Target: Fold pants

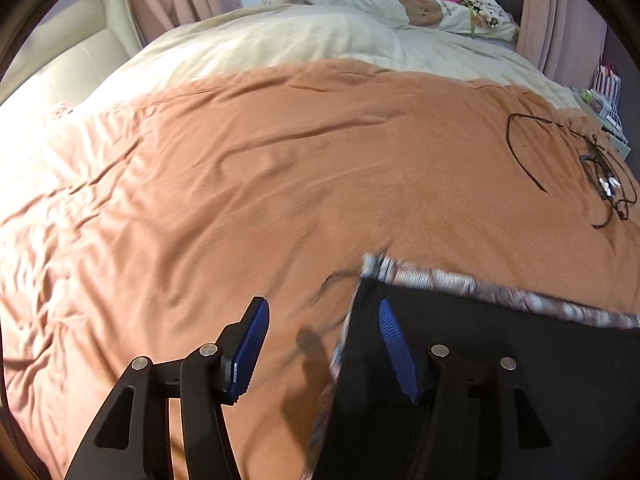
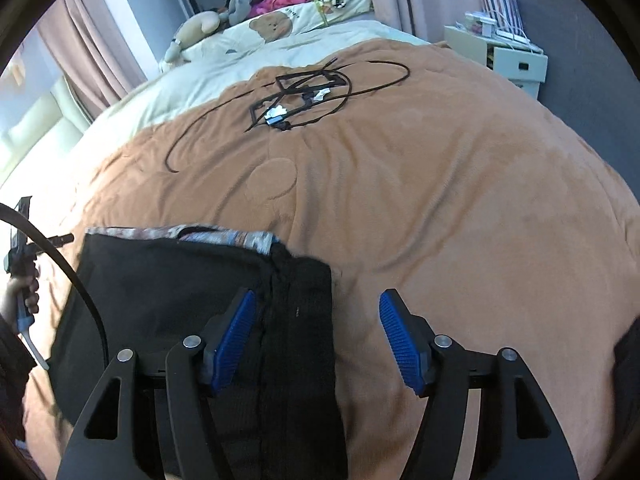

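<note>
Black pants folded on the orange blanket, both grippers let go

The pants lie flat at the blanket's near edge; left gripper and right gripper hover spread, gripping nothing; a low fingertip could snag the patterned waistband and undo the fold; the loose black cable lies well apart

Both the left gripper and right gripper have black linkage arms, silver rivets and ribbed blue finger pads; a black cable trails nearby.

Pants lie on blanket
</note>
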The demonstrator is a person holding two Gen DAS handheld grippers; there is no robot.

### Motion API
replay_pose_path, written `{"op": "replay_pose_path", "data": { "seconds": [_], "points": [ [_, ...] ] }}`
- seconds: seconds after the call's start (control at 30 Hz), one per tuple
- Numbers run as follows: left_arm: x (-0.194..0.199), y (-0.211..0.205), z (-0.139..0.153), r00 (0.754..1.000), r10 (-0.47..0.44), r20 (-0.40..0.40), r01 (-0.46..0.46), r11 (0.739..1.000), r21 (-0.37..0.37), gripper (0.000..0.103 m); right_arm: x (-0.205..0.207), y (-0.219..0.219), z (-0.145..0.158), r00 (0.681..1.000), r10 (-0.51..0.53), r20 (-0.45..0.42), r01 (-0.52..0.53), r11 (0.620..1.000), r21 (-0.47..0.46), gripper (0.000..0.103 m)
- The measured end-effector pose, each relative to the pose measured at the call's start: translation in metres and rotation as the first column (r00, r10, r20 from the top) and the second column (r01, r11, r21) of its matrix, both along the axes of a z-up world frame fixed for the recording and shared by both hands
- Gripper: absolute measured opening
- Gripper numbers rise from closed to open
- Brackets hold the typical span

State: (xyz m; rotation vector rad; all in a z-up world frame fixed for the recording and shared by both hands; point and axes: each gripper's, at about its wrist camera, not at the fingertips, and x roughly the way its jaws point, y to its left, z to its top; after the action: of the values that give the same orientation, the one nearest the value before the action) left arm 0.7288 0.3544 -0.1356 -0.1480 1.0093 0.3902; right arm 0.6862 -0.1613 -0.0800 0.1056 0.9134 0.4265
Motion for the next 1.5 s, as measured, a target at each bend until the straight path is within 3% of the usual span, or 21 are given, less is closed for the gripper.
{"op": "replay_pose_path", "data": {
  "seconds": [0.23, 0.47, 0.73, 1.0, 1.27, 1.5],
  "points": [
    [-0.067, -0.006, 0.039, 1.0, -0.003, 0.02, 0.003, 0.999, -0.032, 0.06, -0.024, -0.027, -0.002, 0.997, -0.012, -0.07, 0.018, 0.996, 0.086, 0.063],
    [-0.124, -0.02, 0.054, 1.0, 0.003, 0.029, 0.0, 0.996, -0.088, 0.06, -0.043, -0.044, -0.007, 0.991, -0.02, -0.129, 0.04, 0.987, 0.156, 0.063],
    [-0.175, -0.032, 0.05, 1.0, 0.017, 0.023, -0.013, 0.989, -0.148, 0.06, -0.052, -0.048, -0.017, 0.985, -0.006, -0.175, 0.047, 0.972, 0.231, 0.063],
    [-0.216, -0.034, 0.025, 0.999, 0.051, -0.009, -0.051, 0.971, -0.235, 0.06, -0.053, -0.043, -0.031, 0.981, 0.006, -0.195, 0.046, 0.963, 0.266, 0.063],
    [-0.245, -0.029, -0.013, 0.989, 0.136, -0.052, -0.146, 0.907, -0.396, 0.06, -0.047, -0.037, -0.05, 0.974, 0.017, -0.226, 0.055, 0.949, 0.311, 0.063],
    [-0.259, -0.031, -0.035, 0.973, 0.214, -0.092, -0.232, 0.858, -0.459, 0.06, -0.045, -0.042, -0.065, 0.969, 0.003, -0.246, 0.085, 0.934, 0.347, 0.063]
  ]
}}
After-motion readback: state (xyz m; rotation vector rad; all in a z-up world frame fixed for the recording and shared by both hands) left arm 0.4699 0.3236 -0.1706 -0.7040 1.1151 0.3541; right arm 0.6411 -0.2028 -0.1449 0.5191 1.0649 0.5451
